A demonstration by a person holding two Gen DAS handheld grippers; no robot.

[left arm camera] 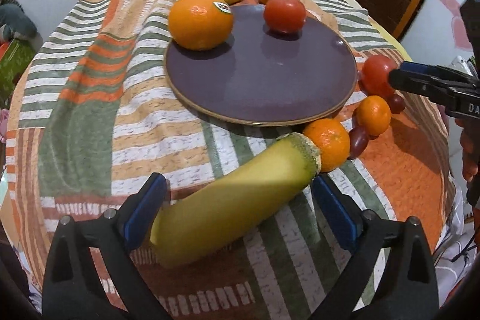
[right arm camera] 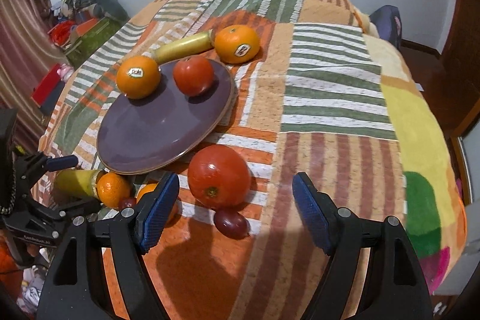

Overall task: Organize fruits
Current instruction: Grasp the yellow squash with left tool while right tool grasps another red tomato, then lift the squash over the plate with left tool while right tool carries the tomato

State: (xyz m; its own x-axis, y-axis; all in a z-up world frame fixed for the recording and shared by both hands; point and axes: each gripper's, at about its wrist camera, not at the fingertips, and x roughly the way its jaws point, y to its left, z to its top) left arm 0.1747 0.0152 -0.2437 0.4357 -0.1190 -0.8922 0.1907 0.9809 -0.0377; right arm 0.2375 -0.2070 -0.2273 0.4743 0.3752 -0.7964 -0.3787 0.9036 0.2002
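In the left wrist view we see our left tool at the bottom of the frame, its blue pads spread wide on either side of a yellow banana that lies on the striped blanket; the pads do not press on it. Just beyond the banana's stem end sit a small mandarin and dark grapes. The purple plate at centre carries a large orange and a tomato. In the right wrist view our right tool stands apart at the bottom of the frame, empty, with a big red tomato on the blanket just ahead of it and a grape nearer still. Another banana and orange lie behind the plate.
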